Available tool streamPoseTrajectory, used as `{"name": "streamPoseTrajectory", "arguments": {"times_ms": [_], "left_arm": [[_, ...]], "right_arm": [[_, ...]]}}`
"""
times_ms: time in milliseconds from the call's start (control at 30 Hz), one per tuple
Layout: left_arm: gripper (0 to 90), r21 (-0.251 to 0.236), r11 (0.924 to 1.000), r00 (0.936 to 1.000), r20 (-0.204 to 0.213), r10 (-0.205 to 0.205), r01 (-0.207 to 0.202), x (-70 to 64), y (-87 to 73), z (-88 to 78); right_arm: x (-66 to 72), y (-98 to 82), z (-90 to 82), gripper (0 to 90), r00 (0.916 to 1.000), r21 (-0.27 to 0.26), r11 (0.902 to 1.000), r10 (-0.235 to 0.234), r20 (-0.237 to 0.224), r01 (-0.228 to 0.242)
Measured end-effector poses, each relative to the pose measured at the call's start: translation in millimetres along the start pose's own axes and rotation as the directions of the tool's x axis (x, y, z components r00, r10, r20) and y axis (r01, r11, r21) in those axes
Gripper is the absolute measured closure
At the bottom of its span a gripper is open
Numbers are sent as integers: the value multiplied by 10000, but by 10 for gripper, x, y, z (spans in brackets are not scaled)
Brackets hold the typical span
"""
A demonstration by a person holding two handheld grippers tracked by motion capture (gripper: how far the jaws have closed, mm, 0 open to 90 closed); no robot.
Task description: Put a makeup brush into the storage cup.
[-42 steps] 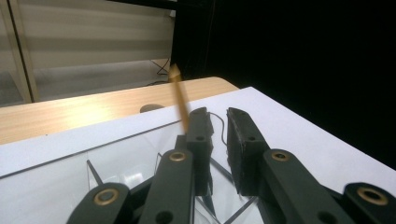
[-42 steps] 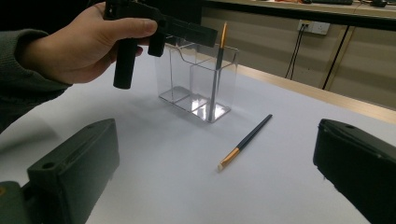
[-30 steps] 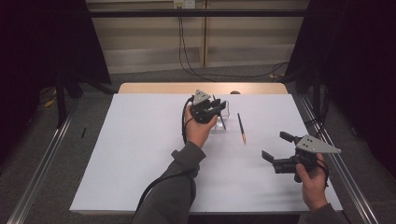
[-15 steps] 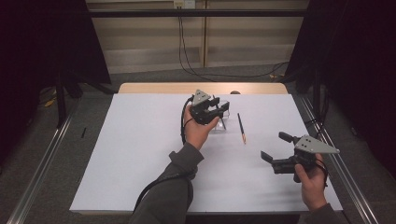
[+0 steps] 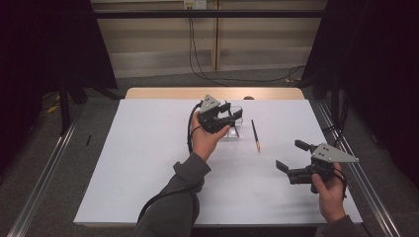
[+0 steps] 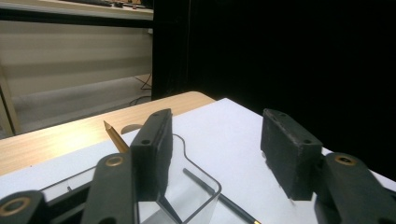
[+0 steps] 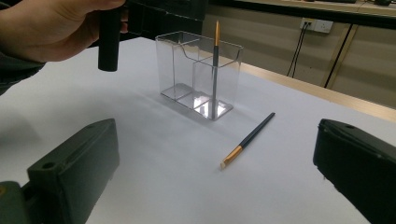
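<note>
A clear plastic holder (image 7: pixel 196 77) with several compartments stands on the white table (image 5: pixel 148 163). One dark pencil (image 7: pixel 215 65) with a gold end stands upright in the holder's right compartment. Its gold tip (image 6: pixel 113 135) shows just left of my left jaw. A second pencil (image 7: pixel 247 139) lies flat on the table right of the holder (image 5: pixel 235 129). My left gripper (image 5: pixel 232 112) hovers over the holder. Its jaws have just been opening and nothing is between them (image 6: pixel 219 140). My right gripper (image 5: pixel 290 155) rests open near the right front, facing the holder, with nothing between its jaws.
A bare wooden strip (image 5: pixel 163 93) runs along the table's far edge. Metal rails (image 5: pixel 44 173) flank both sides of the table. Black curtains hang left and right, and cables (image 5: pixel 197 54) trail down the back wall.
The left gripper's jaws have spread wider above the holder, with the hand shifting only slightly. The right gripper and the lying pencil have stayed where they were.
</note>
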State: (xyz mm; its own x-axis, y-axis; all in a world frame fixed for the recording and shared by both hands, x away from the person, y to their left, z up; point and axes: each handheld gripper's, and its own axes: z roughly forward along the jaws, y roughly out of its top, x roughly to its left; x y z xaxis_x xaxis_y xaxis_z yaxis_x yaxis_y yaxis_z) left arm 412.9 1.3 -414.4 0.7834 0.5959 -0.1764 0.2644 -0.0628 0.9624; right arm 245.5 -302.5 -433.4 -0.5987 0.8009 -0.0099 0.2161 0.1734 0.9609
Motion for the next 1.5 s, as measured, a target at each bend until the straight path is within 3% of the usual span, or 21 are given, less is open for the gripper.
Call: {"name": "streamPoseTrajectory", "arguments": {"times_ms": [300, 367, 800, 867, 900, 967, 1000, 1100, 1167, 1333, 1500], "left_arm": [[357, -72, 9998, 9995, 241, 186, -185, -8, -8, -66], [334, -160, 9999, 9994, 344, 0, 6, -14, -1, -78], [233, -82, 9994, 9980, 530, 332, -328, -28, 39, -188], [222, -148, 9992, 9965, 748, 378, -368, -20, 38, -202], [214, -47, 9987, 9966, 647, 502, -500, -13, 40, -218], [194, -146, 9992, 9971, 653, 389, -380, -14, 39, -223], [184, -85, 9988, 9957, 790, 478, -473, 1, 44, -238], [151, -169, 9984, 9966, 615, 545, -536, -4, 46, -248], [124, -6, 9972, 9938, 826, 748, -750, 14, 49, -264], [56, -6, 9971, 9933, 874, 756, -758, 9, 29, -282], [29, -100, 9988, 9948, 899, 487, -480, 41, 15, -315]], "right_arm": [[-3, -1, 1, 0, 10000, 36, 10000, -61, -5, 62], [-3, -1, 2, 0, 10000, 34, 10000, -36, -5, 36], [7, -1, 13, 0, 10000, 61, 9999, -93, -18, 93], [8, -3, 17, 0, 9999, 68, 9999, -112, -10, 112], [8, -4, 18, 0, 9999, 81, 9999, -103, -19, 103], [9, -5, 16, 0, 10000, 113, 9999, -80, -36, 81], [3, -4, 16, 0, 9999, 98, 9999, -91, -112, 92], [1, -4, 16, 0, 9999, 90, 9999, -107, -101, 108], [5, -6, 16, 0, 9999, 125, 9999, -89, -70, 90], [5, -3, 17, 0, 9999, 62, 9999, -144, -11, 144], [-3, -5, 11, 0, 9999, 103, 9999, -121, 12, 121]]}}
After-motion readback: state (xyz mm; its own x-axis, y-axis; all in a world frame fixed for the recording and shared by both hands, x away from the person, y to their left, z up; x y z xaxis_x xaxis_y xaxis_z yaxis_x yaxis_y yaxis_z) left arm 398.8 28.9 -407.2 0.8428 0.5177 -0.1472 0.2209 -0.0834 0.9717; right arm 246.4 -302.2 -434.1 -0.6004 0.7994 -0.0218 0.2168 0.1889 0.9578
